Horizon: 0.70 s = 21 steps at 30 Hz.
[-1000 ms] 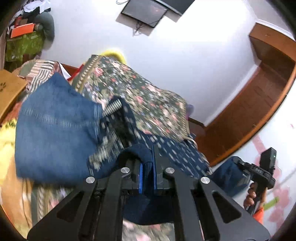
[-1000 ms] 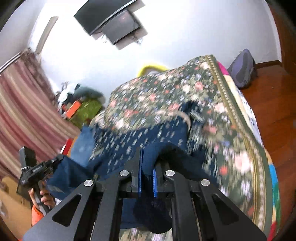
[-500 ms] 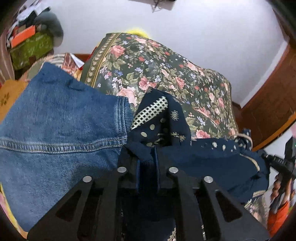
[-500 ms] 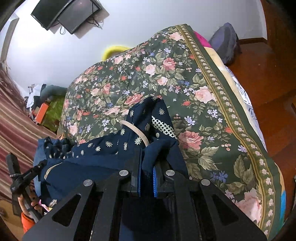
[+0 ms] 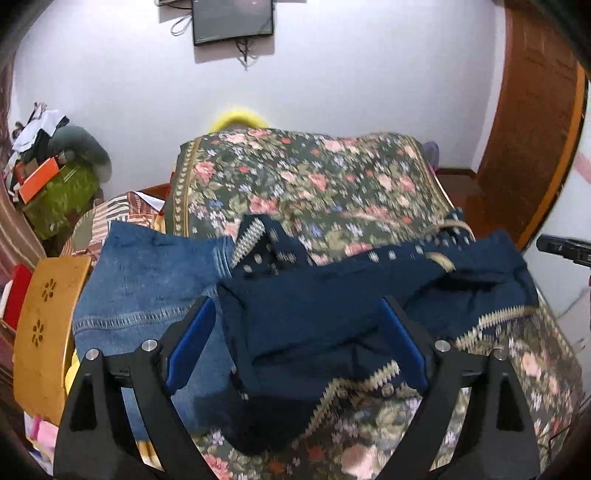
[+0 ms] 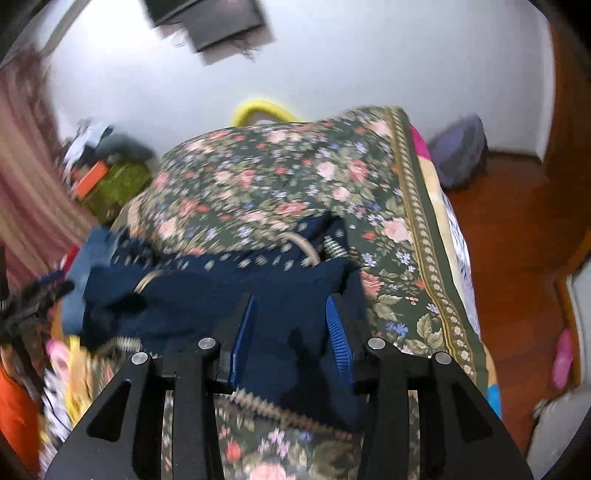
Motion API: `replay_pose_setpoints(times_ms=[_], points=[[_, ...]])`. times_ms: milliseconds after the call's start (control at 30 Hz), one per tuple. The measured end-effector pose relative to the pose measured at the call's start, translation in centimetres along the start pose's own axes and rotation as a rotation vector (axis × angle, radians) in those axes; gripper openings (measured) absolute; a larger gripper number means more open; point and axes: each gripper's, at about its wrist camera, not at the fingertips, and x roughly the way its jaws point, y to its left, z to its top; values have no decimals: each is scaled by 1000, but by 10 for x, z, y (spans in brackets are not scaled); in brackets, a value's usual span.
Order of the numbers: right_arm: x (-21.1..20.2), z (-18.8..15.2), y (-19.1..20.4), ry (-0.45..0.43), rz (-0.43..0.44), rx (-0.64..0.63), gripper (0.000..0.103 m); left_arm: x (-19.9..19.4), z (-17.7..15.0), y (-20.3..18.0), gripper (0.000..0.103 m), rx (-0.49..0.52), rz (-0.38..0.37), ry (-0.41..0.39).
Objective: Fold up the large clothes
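A dark navy garment (image 5: 332,314) with a pale zigzag trim lies crumpled on the floral bedspread (image 5: 314,184); it also shows in the right wrist view (image 6: 221,291). My left gripper (image 5: 295,339) is open, its blue pads (image 5: 188,339) wide apart over the navy cloth, holding nothing. My right gripper (image 6: 291,332) is open over the garment's right end, pads (image 6: 338,339) apart. Blue jeans (image 5: 147,280) lie on the bed's left, partly under the navy garment.
A wooden chair back (image 5: 44,325) stands at the left. Cluttered boxes and bags (image 5: 55,177) sit by the wall. A wall screen (image 5: 232,18) hangs above. Wooden floor (image 6: 517,229) and a purple bag (image 6: 461,155) lie right of the bed (image 6: 417,206).
Both grippers were shut on the navy garment and have opened, letting it drop onto the bed. Both have drawn back a little.
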Motion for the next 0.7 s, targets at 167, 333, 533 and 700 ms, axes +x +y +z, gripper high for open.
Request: replay_pose_setpoints(times_ms=[167,333,533,700], points=[[14,-23,26,61,22,-78,37,24,-24,-18,89,62,52,73],[58,-32,35,149,22,-88,37,58,-34,-20,89,106,206,91],[92,-3,40,166,-21,-132,37,86,-4,11,89,28,272,64],[112,46,24,117,-61,-40,37,108,37,35,89,-44,251,63]])
